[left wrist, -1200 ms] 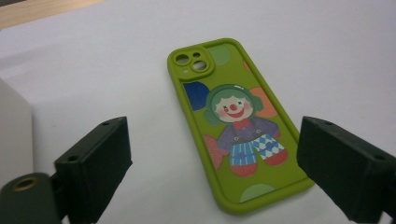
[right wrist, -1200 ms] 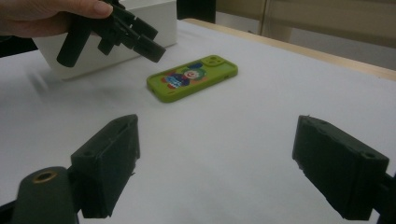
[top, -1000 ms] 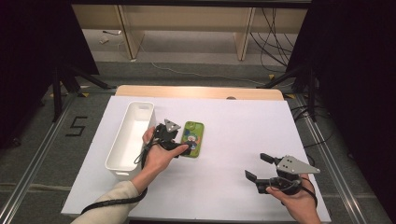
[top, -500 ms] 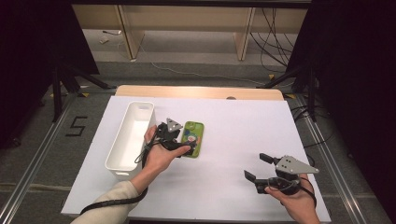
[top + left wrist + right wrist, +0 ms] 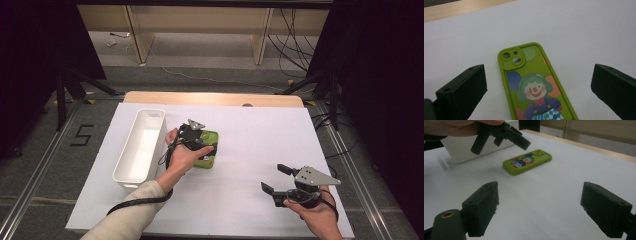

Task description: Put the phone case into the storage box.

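Your left gripper (image 5: 199, 141) is edging a little nearer over the green rubbery phone case printed with a cartoon clown (image 5: 531, 85) than half a second ago, while your right gripper (image 5: 276, 181) is staying parked at the near right of the white-covered table (image 5: 260, 130), jaws wide apart and holding nothing.

You are lining up a pick, so keep lowering slowly with the left jaws spread as they are now, one on each long side of the case (it is lying flat, picture side up, camera cut-out pointing away from you). In the left gripper view the case is sitting between the two jaws but nearer the left one, so shift slightly until it is centred, then close across its narrow width. The jaws appear to be above it, not yet touching. The case is resting just beside the long white plastic bin (image 5: 142, 145), on its right.
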The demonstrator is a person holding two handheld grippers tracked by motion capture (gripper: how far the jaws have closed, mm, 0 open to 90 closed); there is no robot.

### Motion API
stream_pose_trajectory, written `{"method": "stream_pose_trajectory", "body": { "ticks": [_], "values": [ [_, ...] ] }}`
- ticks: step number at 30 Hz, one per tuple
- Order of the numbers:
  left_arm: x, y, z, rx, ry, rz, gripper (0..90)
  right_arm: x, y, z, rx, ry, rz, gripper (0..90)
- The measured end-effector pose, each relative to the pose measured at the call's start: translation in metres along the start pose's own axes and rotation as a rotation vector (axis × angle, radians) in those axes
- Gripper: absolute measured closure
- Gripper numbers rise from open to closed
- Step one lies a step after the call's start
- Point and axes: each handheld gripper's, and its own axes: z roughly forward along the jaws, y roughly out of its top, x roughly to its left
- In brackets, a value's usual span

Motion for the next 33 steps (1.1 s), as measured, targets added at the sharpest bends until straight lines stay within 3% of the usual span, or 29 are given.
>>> {"method": "stream_pose_trajectory", "body": {
  "ticks": [15, 33],
  "values": [
    [0.004, 0.018, 0.025, 0.028, 0.013, -0.050, 0.0, 0.000, 0.000, 0.001, -0.001, 0.004, 0.003, 15.9],
    [0.013, 0.023, 0.061, 0.102, 0.068, -0.093, 0.0, 0.000, -0.001, 0.002, -0.001, 0.012, 0.006, 15.9]
  ]
}}
